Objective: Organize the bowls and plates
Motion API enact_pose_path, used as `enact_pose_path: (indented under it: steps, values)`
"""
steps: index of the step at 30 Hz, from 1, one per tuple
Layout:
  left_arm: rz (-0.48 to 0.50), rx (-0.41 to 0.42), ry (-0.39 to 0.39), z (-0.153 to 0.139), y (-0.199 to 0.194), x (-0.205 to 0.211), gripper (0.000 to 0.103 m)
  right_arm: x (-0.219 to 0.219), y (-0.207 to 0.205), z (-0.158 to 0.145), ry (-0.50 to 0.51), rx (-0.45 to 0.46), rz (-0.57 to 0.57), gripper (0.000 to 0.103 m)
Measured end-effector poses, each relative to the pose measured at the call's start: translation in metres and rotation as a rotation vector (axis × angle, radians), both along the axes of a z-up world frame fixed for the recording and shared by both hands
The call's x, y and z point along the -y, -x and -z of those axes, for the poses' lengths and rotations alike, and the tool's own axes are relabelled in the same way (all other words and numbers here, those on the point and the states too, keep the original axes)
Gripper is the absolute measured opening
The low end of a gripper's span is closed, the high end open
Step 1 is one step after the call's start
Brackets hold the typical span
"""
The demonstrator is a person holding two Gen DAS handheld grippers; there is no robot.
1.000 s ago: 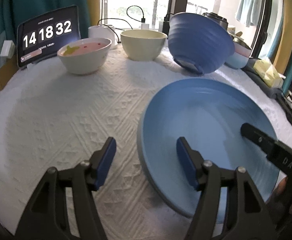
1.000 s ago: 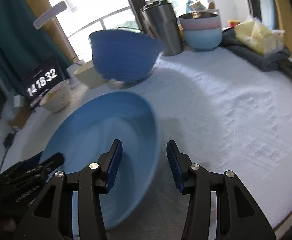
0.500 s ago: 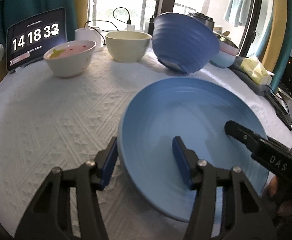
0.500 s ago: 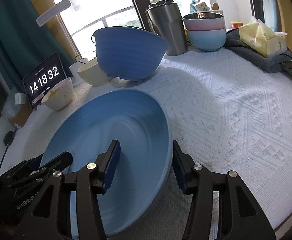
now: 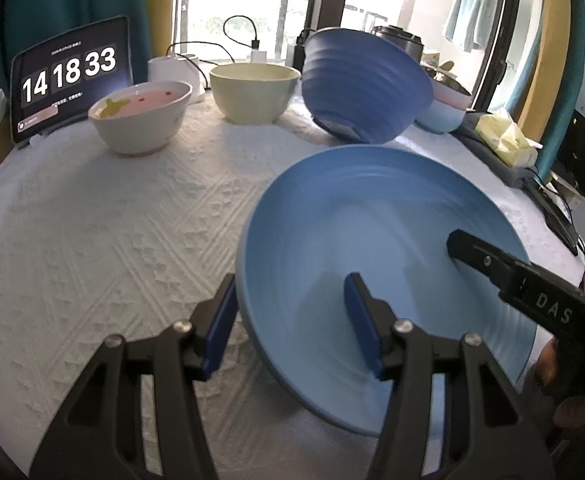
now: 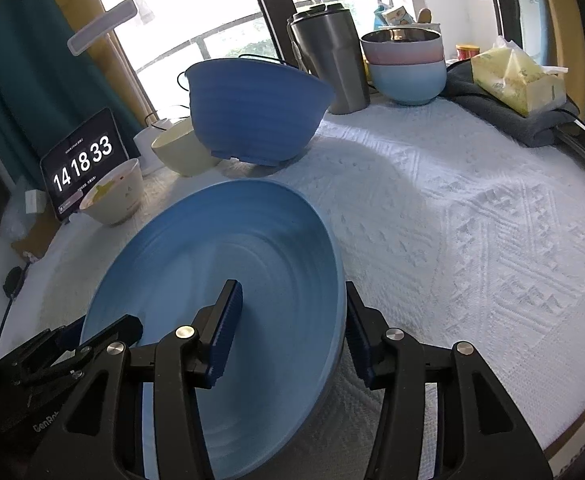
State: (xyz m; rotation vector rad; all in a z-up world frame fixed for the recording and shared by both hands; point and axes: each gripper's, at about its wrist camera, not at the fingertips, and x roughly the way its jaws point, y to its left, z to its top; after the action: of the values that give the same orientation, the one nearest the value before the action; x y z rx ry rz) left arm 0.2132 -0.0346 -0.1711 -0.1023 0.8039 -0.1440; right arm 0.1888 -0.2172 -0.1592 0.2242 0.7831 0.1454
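A wide, shallow light blue bowl (image 5: 372,216) (image 6: 232,240) lies on the white textured cloth between my two grippers. My left gripper (image 5: 290,284) straddles its left rim, the outer pad against the rim's outside and the inner pad down on the inside surface. My right gripper (image 6: 291,286) straddles the right rim with its jaws apart; the outer pad sits just beside the rim. Behind stand a tilted dark blue bowl (image 5: 364,88) (image 6: 252,108), a cream bowl (image 5: 252,92) and a white bowl with a pink inside (image 5: 140,120).
Two stacked bowls, pink on light blue (image 6: 404,68), and a steel tumbler (image 6: 332,60) stand at the back right. A tablet clock (image 5: 68,76) leans at the back left. A tissue pack (image 6: 516,76) lies on grey cloth near the right edge.
My left gripper came in over the bowl's left rim and its jaws narrowed onto it. The right rim slid deeper between the right gripper's jaws, which kept their width.
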Motion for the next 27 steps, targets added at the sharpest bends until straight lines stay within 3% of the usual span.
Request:
enact_pose_path:
  steps: [27]
  values:
    - [-0.085, 0.029, 0.074, -0.005, 0.009, -0.062, 0.055, -0.062, -0.005, -0.016, 0.064, 0.028, -0.063, 0.052]
